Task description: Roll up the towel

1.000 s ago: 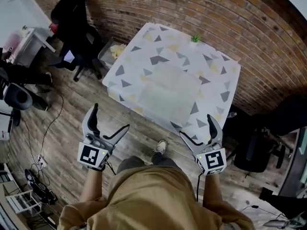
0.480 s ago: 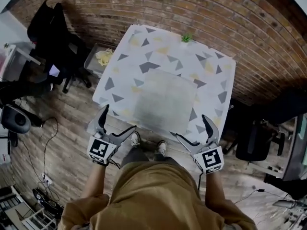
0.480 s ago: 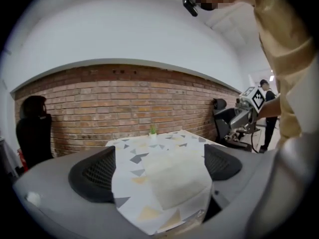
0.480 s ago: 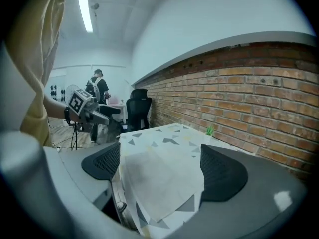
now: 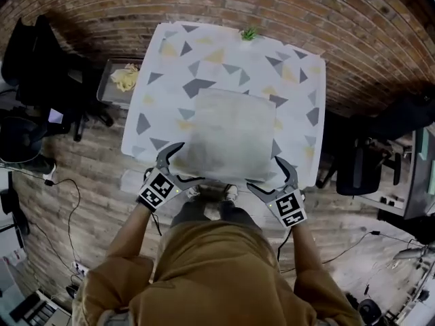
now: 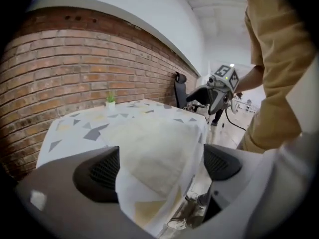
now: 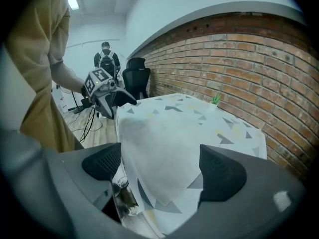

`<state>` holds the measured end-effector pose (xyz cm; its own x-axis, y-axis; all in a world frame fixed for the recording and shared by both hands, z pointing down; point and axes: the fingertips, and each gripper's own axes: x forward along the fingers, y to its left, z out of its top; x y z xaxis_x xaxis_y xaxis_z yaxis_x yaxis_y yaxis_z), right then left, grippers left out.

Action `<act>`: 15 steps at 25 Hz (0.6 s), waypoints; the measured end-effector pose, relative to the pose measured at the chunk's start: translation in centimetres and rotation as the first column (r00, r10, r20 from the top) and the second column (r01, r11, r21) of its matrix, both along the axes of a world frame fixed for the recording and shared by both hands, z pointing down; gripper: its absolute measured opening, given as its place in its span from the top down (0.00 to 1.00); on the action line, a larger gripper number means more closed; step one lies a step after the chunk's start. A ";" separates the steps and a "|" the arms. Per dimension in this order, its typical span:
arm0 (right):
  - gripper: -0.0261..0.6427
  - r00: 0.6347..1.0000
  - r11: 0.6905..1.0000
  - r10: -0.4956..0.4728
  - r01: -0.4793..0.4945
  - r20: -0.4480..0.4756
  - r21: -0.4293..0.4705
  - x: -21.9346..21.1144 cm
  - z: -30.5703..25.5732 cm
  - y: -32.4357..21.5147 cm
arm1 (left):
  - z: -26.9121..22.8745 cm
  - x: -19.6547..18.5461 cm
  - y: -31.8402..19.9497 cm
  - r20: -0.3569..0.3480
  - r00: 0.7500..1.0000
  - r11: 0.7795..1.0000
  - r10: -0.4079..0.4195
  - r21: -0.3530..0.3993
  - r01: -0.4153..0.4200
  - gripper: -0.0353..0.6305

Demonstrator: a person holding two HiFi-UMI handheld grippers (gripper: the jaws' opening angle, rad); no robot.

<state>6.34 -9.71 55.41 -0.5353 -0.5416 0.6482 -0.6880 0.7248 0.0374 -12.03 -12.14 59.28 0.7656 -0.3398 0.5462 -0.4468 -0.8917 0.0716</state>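
At the left, the left gripper (image 5: 182,164) hangs over the near edge of the patterned tablecloth (image 5: 299,80), its jaws spread wide with nothing clasped between them, just short of the near left corner of the towel (image 5: 228,136). The towel itself lies spread flat in the middle of the cloth, toward the person's side, with no turn rolled into it, so I judge the whole roll is yet to be made. At the right, the right gripper (image 5: 266,175) is likewise agape and empty, poised close by the near right corner.
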 end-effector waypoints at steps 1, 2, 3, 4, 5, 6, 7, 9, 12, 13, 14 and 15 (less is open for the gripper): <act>0.22 1.000 1.000 -0.003 0.003 -0.018 -0.014 0.1 0.8 0.1 | 0.6 0.1 0.1 0.008 1.000 1.000 0.029 -0.010 -0.029 0.07; 0.23 0.999 1.000 -0.009 0.008 -0.035 -0.029 0.2 1.5 0.3 | 1.1 0.1 0.2 0.020 0.998 0.998 0.057 -0.017 -0.057 0.08; 0.23 0.999 0.999 -0.017 0.014 -0.050 -0.045 0.2 2.4 0.5 | 1.6 0.0 0.2 0.035 0.996 0.996 0.085 -0.023 -0.084 0.08; 0.25 0.998 0.998 -0.026 0.022 -0.065 -0.061 0.4 3.3 0.8 | 2.1 -0.1 0.3 0.052 0.993 0.994 0.110 -0.028 -0.108 0.09; 0.27 0.996 0.996 -0.036 0.030 -0.080 -0.078 0.6 4.2 1.2 | 2.6 -0.2 0.4 0.070 0.989 0.991 0.128 -0.035 -0.126 0.14; 0.29 0.994 0.995 -0.049 0.040 -0.094 -0.093 0.8 5.0 1.6 | 3.1 -0.3 0.6 0.085 0.986 0.989 0.143 -0.042 -0.140 0.21; 0.30 0.992 0.993 -0.062 0.051 -0.106 -0.104 1.0 5.6 2.0 | 3.4 -0.4 0.7 0.096 0.983 0.987 0.157 -0.050 -0.153 0.28; 0.35 0.988 0.990 -0.079 0.063 -0.132 -0.124 1.5 6.7 2.6 | 4.1 -0.4 1.0 0.123 0.974 0.981 0.188 -0.063 -0.182 0.35; 0.44 0.979 0.986 -0.104 0.078 -0.176 -0.151 2.6 8.5 3.4 | 5.1 -0.1 1.7 0.177 0.951 0.967 0.255 -0.068 -0.246 0.43; 0.48 0.974 0.984 -0.118 0.089 -0.191 -0.154 2.8 8.9 3.6 | 5.4 0.0 2.0 0.195 0.942 0.961 0.275 -0.068 -0.266 0.45; 0.52 0.969 0.982 -0.133 0.101 -0.208 -0.157 2.9 9.3 3.8 | 5.8 0.0 2.3 0.212 0.933 0.957 0.291 -0.067 -0.283 0.47; 0.55 0.963 0.981 -0.146 0.112 -0.226 -0.159 3.1 9.7 3.9 | 6.1 -0.1 2.5 0.227 0.926 0.953 0.303 -0.068 -0.295 0.49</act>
<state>9.45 -5.76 65.11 -0.4171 -0.3704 0.8300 -0.5724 0.8164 0.0767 -12.09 -9.62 65.37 0.6794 -0.0947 0.7276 -0.1675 -0.9855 0.0282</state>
